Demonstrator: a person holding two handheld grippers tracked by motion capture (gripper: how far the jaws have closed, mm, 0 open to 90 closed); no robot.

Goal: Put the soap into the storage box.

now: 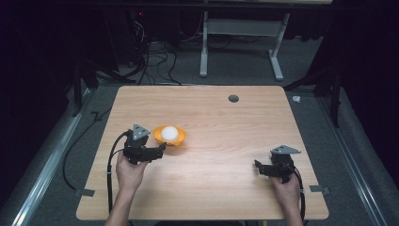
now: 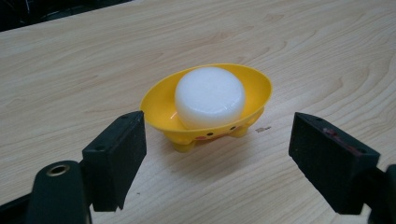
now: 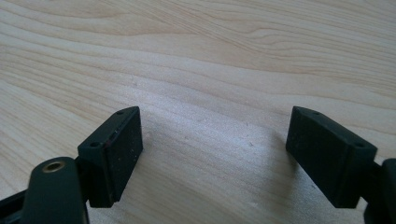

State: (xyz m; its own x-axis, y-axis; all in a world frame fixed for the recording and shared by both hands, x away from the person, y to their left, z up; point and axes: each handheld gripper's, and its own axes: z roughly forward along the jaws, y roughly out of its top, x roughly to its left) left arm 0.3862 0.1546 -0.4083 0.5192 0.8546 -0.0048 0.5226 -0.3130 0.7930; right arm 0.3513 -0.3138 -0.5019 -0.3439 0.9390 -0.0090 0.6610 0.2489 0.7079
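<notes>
A yellow duck-faced soap dish [image 1: 170,137] [image 2: 163,105] stands on the wooden table [image 1: 226,127], left of the middle. In it lies a round white soap bar [image 1: 170,133] [image 2: 210,95]. My left gripper [image 1: 160,150] [image 2: 217,158] is open just short of the dish, its jaws wide apart on either side of the dish's front and not touching it. My right gripper [image 1: 258,165] [image 3: 215,154] is open low over bare wood near the table's right front, with nothing between its jaws.
A small grey round cap [image 1: 233,98] sits in the tabletop at the back. Behind the table are a white desk frame [image 1: 204,42] and loose cables [image 1: 155,56] on the floor. Metal rails run along both sides.
</notes>
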